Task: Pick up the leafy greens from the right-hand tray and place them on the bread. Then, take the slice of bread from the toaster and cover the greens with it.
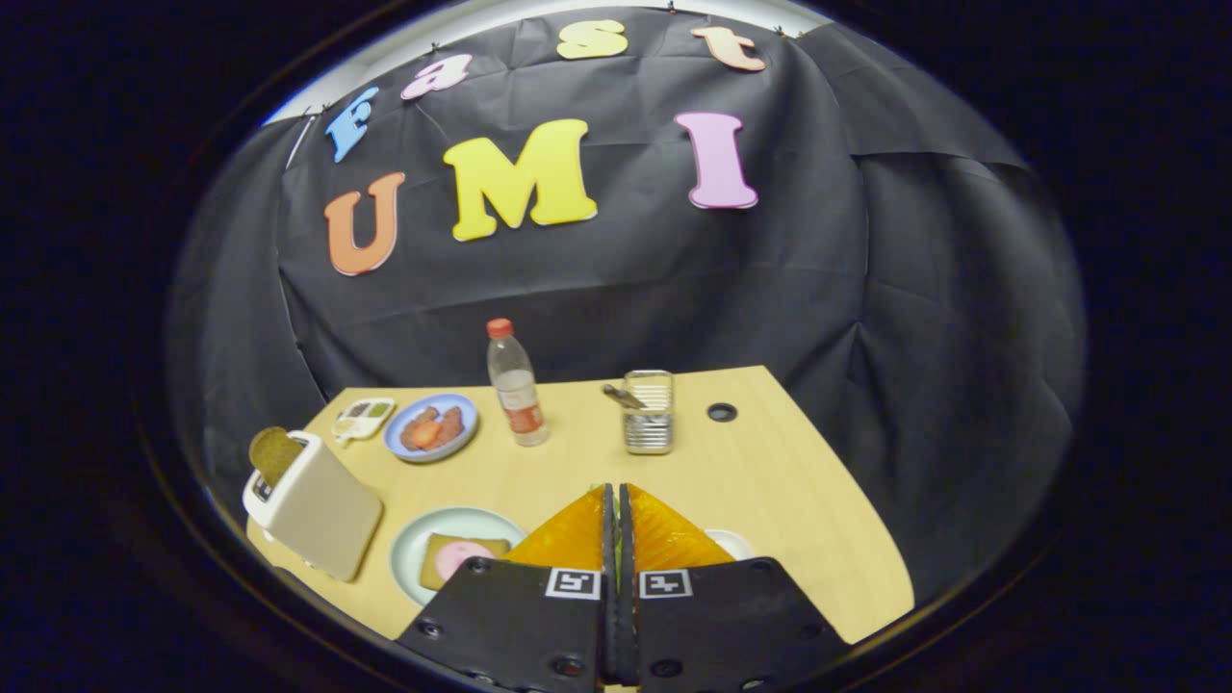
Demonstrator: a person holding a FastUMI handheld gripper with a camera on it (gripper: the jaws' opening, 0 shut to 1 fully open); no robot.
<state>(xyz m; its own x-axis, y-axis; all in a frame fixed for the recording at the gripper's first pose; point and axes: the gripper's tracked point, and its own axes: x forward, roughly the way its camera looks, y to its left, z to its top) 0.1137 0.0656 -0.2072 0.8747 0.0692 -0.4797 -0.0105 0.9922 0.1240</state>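
The leafy greens (597, 487) show to me only as a thin green sliver right at the tips of my gripper (616, 493). Its two fingers are pressed together with almost no gap, so I judge a leaf is pinched there, but I cannot tell this for sure. The white tray (733, 545) peeks out at 4 o'clock from the tips, just beside the right finger. The bread (445, 563) for the greens lies at 8 o'clock from the tips. It is a flat square slice with a round pink slice of meat (462, 556) on it, on a pale green plate (423, 539) with a smooth glazed look. I think the step in hand is carrying the greens to this bread. To do it well I should travel low toward 8 o'clock, hold the pinch light because a leaf is soft and tears easily, and spread the fingers only when the tips are just above the pink slice, so the leaf falls flat. Farther at 9 o'clock stands the toaster (318, 515), a cream smooth box, with the brown slice of bread (272, 452) upright in its slot. On the wooden table (770, 481) I also see a blue plate (430, 428) at 10 o'clock, a clear plastic bottle (515, 385) at 11 o'clock and a shiny wire holder (648, 412) at 12 o'clock.
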